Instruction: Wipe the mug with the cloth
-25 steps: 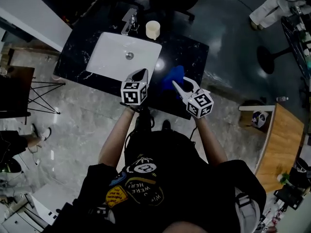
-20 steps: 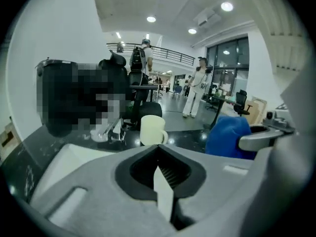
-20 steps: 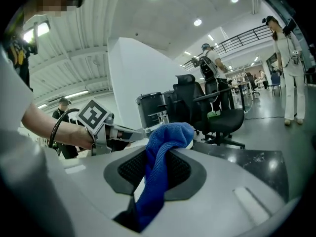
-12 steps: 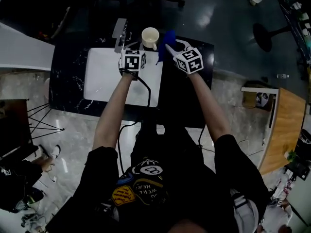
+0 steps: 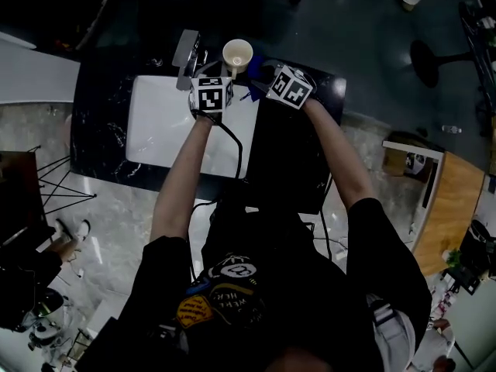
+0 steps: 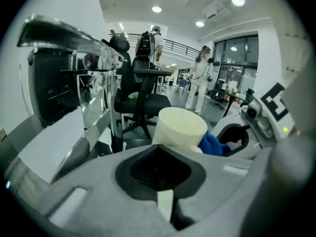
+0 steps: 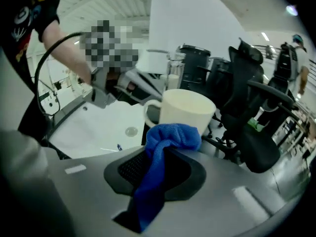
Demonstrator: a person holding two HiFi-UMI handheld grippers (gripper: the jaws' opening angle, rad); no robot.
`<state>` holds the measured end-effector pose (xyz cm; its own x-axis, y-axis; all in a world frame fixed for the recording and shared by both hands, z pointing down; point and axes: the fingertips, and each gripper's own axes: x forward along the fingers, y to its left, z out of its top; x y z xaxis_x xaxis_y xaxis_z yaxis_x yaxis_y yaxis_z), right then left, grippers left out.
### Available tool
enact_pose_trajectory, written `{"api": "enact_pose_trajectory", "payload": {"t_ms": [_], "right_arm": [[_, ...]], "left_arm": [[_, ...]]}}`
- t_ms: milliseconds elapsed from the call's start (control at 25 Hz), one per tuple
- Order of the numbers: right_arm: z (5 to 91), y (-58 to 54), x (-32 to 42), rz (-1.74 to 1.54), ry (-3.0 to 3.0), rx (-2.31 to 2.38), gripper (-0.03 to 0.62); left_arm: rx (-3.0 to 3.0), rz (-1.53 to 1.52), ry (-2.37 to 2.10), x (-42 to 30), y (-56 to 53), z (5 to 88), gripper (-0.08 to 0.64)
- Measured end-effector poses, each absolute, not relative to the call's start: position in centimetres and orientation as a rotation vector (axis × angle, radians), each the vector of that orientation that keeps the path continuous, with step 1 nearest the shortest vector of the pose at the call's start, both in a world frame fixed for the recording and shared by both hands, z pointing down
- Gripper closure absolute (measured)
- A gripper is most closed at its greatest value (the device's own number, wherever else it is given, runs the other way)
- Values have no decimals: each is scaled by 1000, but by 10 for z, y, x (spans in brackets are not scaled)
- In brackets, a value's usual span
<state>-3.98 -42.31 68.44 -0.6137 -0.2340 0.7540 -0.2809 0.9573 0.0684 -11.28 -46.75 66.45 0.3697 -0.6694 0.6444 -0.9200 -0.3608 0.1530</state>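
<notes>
A cream mug (image 5: pixel 237 55) stands at the back of the black counter (image 5: pixel 291 153), beside the sink's far right corner. My left gripper (image 5: pixel 219 72) reaches it from the sink side and looks shut on the mug's handle (image 7: pixel 149 113). In the left gripper view the mug (image 6: pixel 180 129) sits just past the closed jaws of the left gripper (image 6: pixel 168 151). My right gripper (image 7: pixel 170 138) is shut on a blue cloth (image 7: pixel 163 149), whose bunched top touches the mug (image 7: pixel 186 110) low on its side. The same cloth (image 5: pixel 255 82) shows blue between the two grippers.
The white sink basin (image 5: pixel 159 122) lies left of the mug, with a metal tap (image 5: pixel 186 51) at its back edge. Black office chairs (image 7: pixel 256 117) stand behind the counter. People (image 6: pixel 200 80) stand far off in the room.
Both grippers have travelled from the counter's near edge to the mug at the back. The right one brought the blue cloth along and has since closed in leftward against the mug.
</notes>
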Motion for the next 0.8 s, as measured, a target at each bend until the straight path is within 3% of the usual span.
{"api": "enact_pose_trajectory", "payload": {"t_ms": [320, 480, 800], "right_arm": [[659, -467, -6, 48, -2142, 407, 509], [658, -502, -5, -137, -2039, 283, 508], [705, -426, -28, -384, -1913, -132, 509]], "left_arm": [[2183, 727, -1379, -112, -476, 680, 555], [2167, 763, -1342, -112, -471, 677, 555], [2123, 746, -1299, -110, -459, 679, 555]]}}
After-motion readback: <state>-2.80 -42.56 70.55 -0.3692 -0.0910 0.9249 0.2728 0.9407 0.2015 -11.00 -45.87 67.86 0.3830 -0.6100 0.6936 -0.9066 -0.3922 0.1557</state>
